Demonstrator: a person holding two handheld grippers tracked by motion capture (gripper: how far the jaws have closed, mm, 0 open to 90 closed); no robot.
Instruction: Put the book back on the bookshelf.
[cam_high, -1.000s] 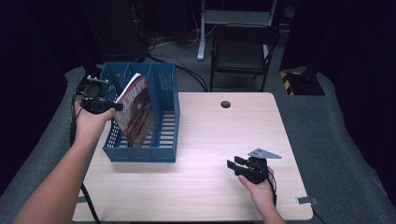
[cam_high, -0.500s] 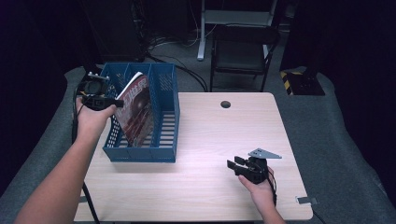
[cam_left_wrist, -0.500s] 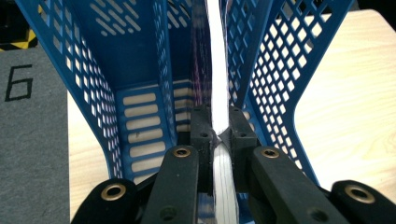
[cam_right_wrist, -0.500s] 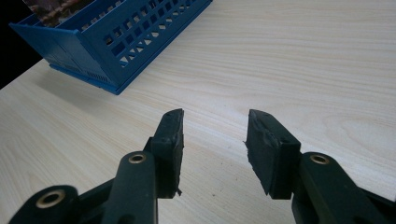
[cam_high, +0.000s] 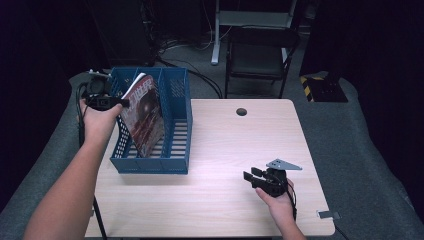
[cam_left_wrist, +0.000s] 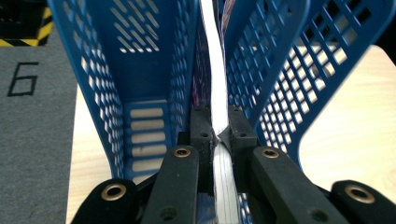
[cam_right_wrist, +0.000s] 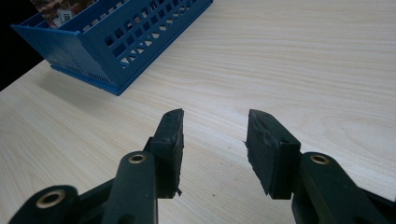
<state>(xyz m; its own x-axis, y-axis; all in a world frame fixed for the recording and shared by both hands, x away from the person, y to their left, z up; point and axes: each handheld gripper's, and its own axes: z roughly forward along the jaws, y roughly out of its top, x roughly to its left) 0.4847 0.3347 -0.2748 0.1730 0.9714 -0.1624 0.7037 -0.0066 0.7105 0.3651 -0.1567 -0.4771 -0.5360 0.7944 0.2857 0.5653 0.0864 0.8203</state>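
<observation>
A magazine (cam_high: 145, 112) with a dark red cover stands tilted in the left compartment of a blue slotted file rack (cam_high: 150, 165) at the table's left. My left gripper (cam_high: 117, 102) is shut on the magazine's near upper edge, reaching in from the rack's left side. In the left gripper view both pads (cam_left_wrist: 201, 128) pinch the white page edges of the magazine (cam_left_wrist: 215, 88) between the rack's blue walls (cam_left_wrist: 140, 65). My right gripper (cam_high: 251, 178) rests low over the table's front right, open, with nothing between its fingers (cam_right_wrist: 214, 135).
The wooden table (cam_high: 225, 145) has a round cable hole (cam_high: 241, 111) near its far edge. A black chair (cam_high: 257, 55) stands behind the table. Grey matting (cam_left_wrist: 32, 107) lies left of the rack. The rack's corner (cam_right_wrist: 112, 51) shows far left of the right gripper.
The left hand has shifted slightly toward the far side with the magazine, whose top now stands a little higher and more upright. The right gripper has not moved.
</observation>
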